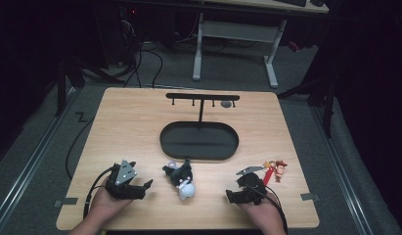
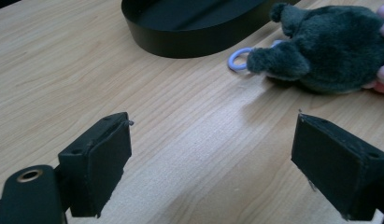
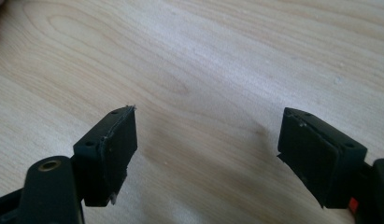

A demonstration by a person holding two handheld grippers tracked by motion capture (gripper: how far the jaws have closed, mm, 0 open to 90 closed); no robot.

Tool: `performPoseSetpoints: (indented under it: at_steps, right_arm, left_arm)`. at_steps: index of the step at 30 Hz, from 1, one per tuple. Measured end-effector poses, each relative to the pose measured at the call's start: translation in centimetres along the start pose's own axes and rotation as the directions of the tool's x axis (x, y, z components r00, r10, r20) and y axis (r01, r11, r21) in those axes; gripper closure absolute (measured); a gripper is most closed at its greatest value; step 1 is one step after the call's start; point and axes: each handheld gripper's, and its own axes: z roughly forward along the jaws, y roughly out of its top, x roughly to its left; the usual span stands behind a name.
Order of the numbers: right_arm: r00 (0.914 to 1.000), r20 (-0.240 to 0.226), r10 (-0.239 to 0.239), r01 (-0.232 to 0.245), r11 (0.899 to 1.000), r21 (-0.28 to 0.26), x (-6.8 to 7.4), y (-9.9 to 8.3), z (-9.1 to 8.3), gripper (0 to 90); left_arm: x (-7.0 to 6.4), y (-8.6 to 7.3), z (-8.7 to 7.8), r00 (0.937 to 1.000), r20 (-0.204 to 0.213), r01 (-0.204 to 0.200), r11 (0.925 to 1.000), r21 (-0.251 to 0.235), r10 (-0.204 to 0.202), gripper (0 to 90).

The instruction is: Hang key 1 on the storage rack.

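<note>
- Plush toy (image 1: 181, 179): in the high view it lies on the desk (image 1: 130, 127) between the two hands, just in front of the black oval tray (image 1: 199, 140). Its long axis runs from the dark body near the tray to the white end nearer the person.
- Same view: the left hand-held gripper (image 1: 145, 187) rests near the front edge with its jaws pointing right, toward the toy, and seems the closer of the two. The right hand-held gripper (image 1: 230, 197) points left from the other side and holds nothing. A small doll-like figure (image 1: 275, 170) lies just beyond the right hand.
- The tray looks empty; a black rack with hooks (image 1: 202, 97) rises from its far side, with something small and grey hanging near its right end.
- Left gripper view: the left hand-held gripper (image 2: 212, 163) stands wide open over bare wood. The toy (image 2: 327, 46) lies ahead and to the right, its pale ring (image 2: 236, 60) nearest the tray wall (image 2: 189, 39).
- Right gripper view: the right hand-held gripper (image 3: 207, 154) is also spread wide and grips nothing, with bare desk (image 3: 217, 60) ahead.
</note>
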Motion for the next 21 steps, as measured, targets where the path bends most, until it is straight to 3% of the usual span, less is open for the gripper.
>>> performPoseSetpoints:
  at_steps: [7, 11, 15, 21]
  right_arm:
    - [0.9992, 0.013, -0.037, 0.036, 0.997, 0.067, 0.1, 0.0, -0.7, 19.2]
    - [0.9999, 0.010, -0.011, 0.010, 0.997, 0.071, -0.1, 0.1, -1.0, 18.3]
    - [0.9999, 0.006, 0.012, -0.013, 0.993, 0.117, -0.6, 0.3, -1.0, 17.6]
    - [1.0000, -0.001, 0.007, -0.006, 0.982, 0.186, -1.3, 1.5, -1.3, 17.6]
  left_arm:
    - [0.0, 0.1, 0.2, 0.9997, 0.023, 0.007, 1.0000, 0.000, -0.007, 16.0]
    - [-0.2, 0.0, 0.4, 0.9993, 0.036, -0.010, 0.9998, 0.018, 0.009, 19.4]
    - [-0.2, 0.1, 0.3, 0.9988, 0.043, -0.025, 0.9997, 0.006, 0.025, 21.4]
    - [-0.5, 0.2, 0.3, 0.9982, 0.057, -0.015, 0.9999, 0.000, 0.015, 20.4]
